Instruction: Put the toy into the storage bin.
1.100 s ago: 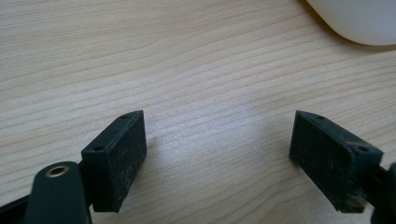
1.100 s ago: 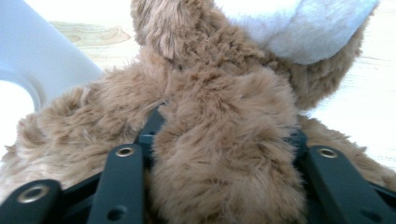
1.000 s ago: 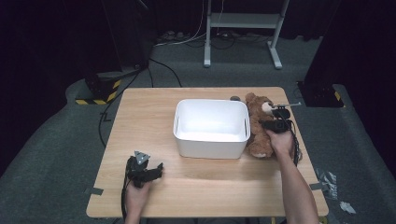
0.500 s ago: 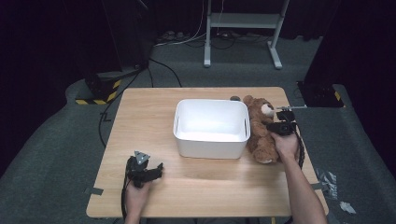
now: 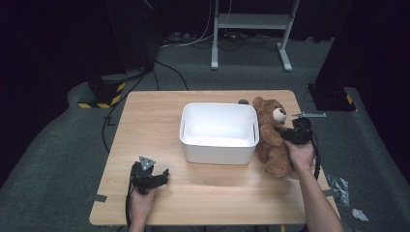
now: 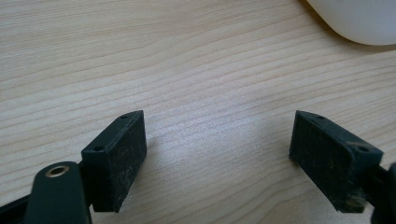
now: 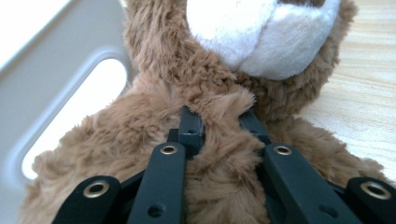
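Observation:
A brown teddy bear (image 5: pixel 270 142) with a white muzzle lies on the wooden table (image 5: pixel 154 121), against the right side of a white bin (image 5: pixel 217 107). My right gripper (image 5: pixel 282 134) reaches in from the bear's right. In the right gripper view its jaws have just been closing, and the gripper (image 7: pixel 219 123) is shut on a tuft of the bear (image 7: pixel 187 70) at its chest, just under the muzzle. The fur hides the fingertips. My left gripper (image 5: pixel 163 175) rests near the front left, and in its own view the gripper (image 6: pixel 217 149) stands open over bare wood.
The bin's handle slot (image 7: pixel 70 112) shows just behind the bear, and a corner of the bin (image 6: pixel 359 23) lies ahead of the left gripper. A small dark object (image 5: pixel 243 102) sits behind the bin. A metal stand (image 5: pixel 251 29) and cables stand on the floor beyond.
The right gripper has closed into the bear's chest fur and shifted a little to the right and toward the front edge, with the bear following. The left gripper has not moved.

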